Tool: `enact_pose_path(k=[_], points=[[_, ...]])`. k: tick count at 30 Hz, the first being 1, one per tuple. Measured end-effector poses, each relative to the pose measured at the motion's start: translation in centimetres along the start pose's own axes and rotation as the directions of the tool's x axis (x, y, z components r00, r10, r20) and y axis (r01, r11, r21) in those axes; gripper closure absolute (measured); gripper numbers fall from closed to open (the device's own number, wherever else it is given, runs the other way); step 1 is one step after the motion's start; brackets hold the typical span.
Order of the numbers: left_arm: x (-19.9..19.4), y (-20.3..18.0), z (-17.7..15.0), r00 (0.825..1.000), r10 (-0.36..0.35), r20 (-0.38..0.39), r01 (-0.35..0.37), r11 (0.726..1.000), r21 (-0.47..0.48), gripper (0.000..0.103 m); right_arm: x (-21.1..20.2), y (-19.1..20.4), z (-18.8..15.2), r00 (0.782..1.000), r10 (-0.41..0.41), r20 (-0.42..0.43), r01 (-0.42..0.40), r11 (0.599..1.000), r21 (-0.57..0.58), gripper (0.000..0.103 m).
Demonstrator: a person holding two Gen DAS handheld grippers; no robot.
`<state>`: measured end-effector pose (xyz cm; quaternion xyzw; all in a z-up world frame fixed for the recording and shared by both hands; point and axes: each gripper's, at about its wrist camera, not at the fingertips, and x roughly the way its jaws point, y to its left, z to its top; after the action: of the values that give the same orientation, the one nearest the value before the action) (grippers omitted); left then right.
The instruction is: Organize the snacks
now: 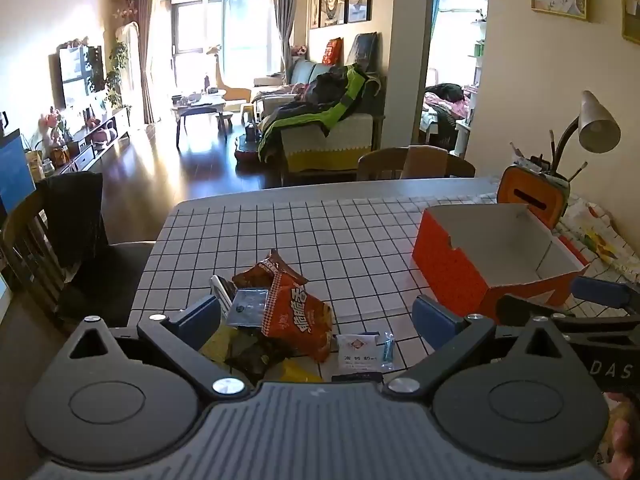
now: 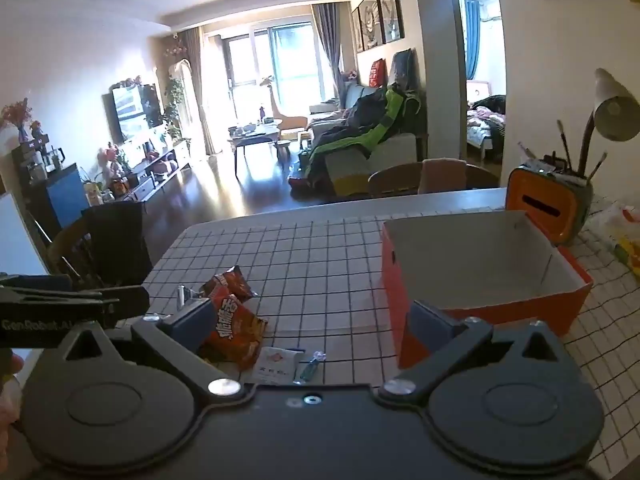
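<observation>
Fingers (image 1: pixel 198 318) spread wide above snack packets (image 1: pixel 294 312).

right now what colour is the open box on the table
Orange outside, white inside; the box shows best in the right wrist view.

left wrist view: low over the near edge of the checkered table (image 1: pixel 360 224), tilted down, close above the snack pile (image 1: pixel 280 320), facing the living room | right wrist view: beside it, nearer the orange box (image 2: pixel 480 280), same facing | shared: table, pile, box, sofa (image 2: pixel 360 148)
</observation>
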<state>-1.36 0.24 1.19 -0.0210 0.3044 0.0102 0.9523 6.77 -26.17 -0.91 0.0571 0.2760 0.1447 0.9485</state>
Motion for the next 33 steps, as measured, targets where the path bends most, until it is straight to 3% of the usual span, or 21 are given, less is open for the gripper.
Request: enact_pose_path(k=[33], points=[[0.0,1.2,-0.3,0.999,-0.019,-0.043,0.017,0.999,-0.033,0.000,-0.7,1.3,-0.3,0.999,-0.013,-0.052,0.013,1.000,0.002,0.000]])
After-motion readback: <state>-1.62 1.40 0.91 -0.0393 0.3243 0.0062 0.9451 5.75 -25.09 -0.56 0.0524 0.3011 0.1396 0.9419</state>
